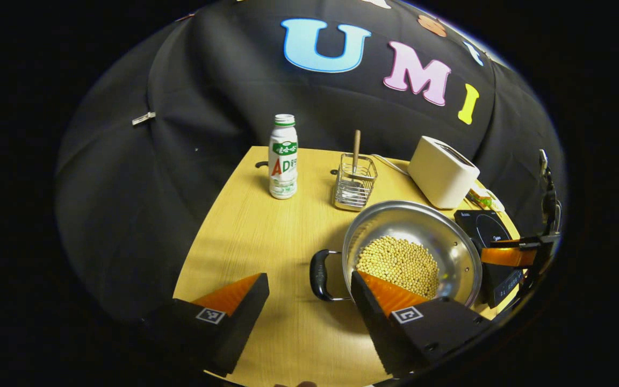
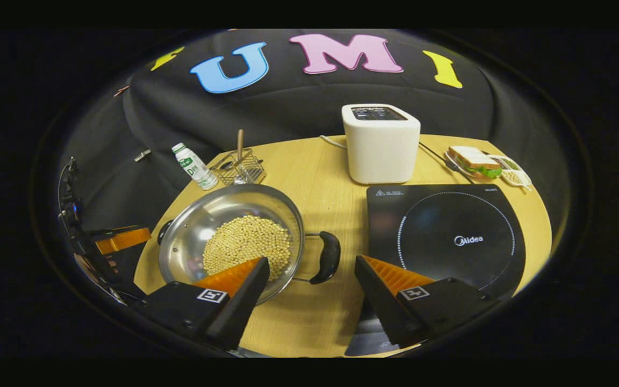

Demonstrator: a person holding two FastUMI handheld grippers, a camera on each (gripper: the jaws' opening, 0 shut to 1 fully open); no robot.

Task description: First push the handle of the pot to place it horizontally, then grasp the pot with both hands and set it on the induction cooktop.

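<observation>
In the left gripper view, going left to right, we see a white plastic bottle (image 1: 283, 157) with a green cap standing upright on the pale wood-grain table (image 1: 245, 236). Next comes a square wire basket (image 1: 355, 183) with a wooden-handled utensil (image 1: 356, 150) upright in it. Then the pot (image 1: 449, 242): round, shallow, polished steel, holding a heap of small round tan beans (image 1: 398, 264). Its black loop handle (image 1: 318, 275) sticks out toward our left. Behind sits a boxy cream toaster (image 1: 441, 171) with rounded corners. The flat glossy black induction cooktop (image 1: 484, 228) lies right of the pot.

The left gripper (image 1: 309, 287) is spread wide, gripping nothing. The handle sits in the gap between its fingers; the right finger overlaps the pot's near rim, and we cannot tell if it touches.

In the right gripper view, the pot (image 2: 191, 236) sits on the table left of the cooktop (image 2: 444, 236), apart from it. Its two handles run roughly left-right, so the long axis is horizontal; the right handle (image 2: 328, 257) points toward the cooktop. The right gripper (image 2: 312, 269) is also wide apart and empty, that handle lying between its fingers. A sandwich (image 2: 473, 161) lies far right.
</observation>
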